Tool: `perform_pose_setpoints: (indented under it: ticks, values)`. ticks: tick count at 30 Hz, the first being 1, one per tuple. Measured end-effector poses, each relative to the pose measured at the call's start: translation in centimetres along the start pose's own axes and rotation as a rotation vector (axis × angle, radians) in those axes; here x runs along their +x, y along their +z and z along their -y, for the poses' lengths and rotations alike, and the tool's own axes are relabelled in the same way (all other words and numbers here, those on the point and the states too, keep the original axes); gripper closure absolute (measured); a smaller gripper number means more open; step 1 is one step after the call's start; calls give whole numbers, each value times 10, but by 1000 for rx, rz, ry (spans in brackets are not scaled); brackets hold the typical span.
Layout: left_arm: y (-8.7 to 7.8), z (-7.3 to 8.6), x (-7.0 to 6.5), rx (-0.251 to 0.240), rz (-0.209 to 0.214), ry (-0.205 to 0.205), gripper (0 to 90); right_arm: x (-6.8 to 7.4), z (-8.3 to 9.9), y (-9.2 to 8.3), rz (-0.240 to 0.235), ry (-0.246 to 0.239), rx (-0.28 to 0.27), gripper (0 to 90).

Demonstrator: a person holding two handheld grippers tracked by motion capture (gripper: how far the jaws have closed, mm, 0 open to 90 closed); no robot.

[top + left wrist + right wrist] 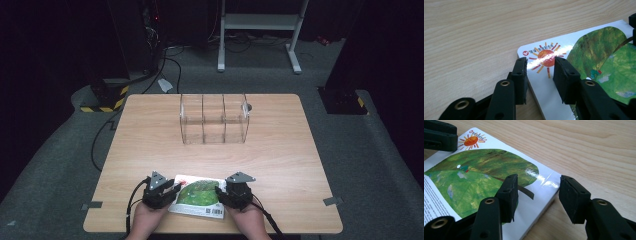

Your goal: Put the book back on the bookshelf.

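A picture book (197, 195) lies flat near the front edge of the wooden table (150, 140). Its cover shows a green leaf and an orange sun. My left gripper (176, 189) is at the book's left end, and my right gripper (219, 191) at its right end. In the left gripper view the open left gripper (540, 65) straddles the corner with the sun on the book (599, 50), one jaw on the table side and one over the cover. In the right gripper view the open right gripper (537, 183) straddles the book's (474, 175) other edge the same way.
A clear acrylic rack (214, 119) with three compartments stands upright at the far middle of the table. Beyond the table stand a white metal frame (260, 22) and a yellow-and-black striped base (107, 97) with cables on the floor.
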State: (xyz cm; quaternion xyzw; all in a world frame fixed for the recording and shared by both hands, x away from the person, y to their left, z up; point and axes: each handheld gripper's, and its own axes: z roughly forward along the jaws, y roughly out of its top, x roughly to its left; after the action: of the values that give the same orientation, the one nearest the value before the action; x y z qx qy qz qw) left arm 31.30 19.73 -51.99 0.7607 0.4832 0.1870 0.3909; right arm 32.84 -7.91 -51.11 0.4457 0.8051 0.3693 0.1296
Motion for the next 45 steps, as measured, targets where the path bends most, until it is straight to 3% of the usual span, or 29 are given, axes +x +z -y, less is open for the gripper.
perform_pose_setpoints:
  ticks: [8, 10, 12, 14, 16, 21, 23, 25, 36, 41, 45]
  values:
    - [7, -6, -7, -3, -34, 20, 635, -11, -4, 1, 3, 16, 6, 495]
    - [4, -3, -7, 11, -10, -11, 523, -12, -3, -1, 4, 30, 12, 452]
    - [-3, 3, -8, 15, 3, -36, 468, -10, 2, -9, -8, 29, -14, 424]
    - [-10, 8, -14, 27, 26, -21, 463, -7, 10, -17, -29, 41, -24, 398]
    - [-15, 11, -21, 33, 20, 2, 459, -3, 17, -22, -54, 54, -11, 379]
    - [-13, 12, -24, 62, 30, -48, 349, 6, 25, -24, -84, 76, 19, 367]
    - [-13, 13, -22, 59, 43, -74, 366, 6, 27, -22, -96, 90, 31, 377]
    - [-13, 14, -22, 55, 40, -73, 372, 7, 28, -20, -107, 95, 40, 375]
    - [-5, 11, -27, 24, 29, -65, 389, 1, 23, -18, -43, 94, 6, 430]
    - [9, -2, -30, 32, 31, -52, 390, -9, 18, -15, -4, 93, -9, 438]
    - [21, -12, -32, 30, 33, -35, 398, -25, 11, -10, 16, 122, -24, 442]
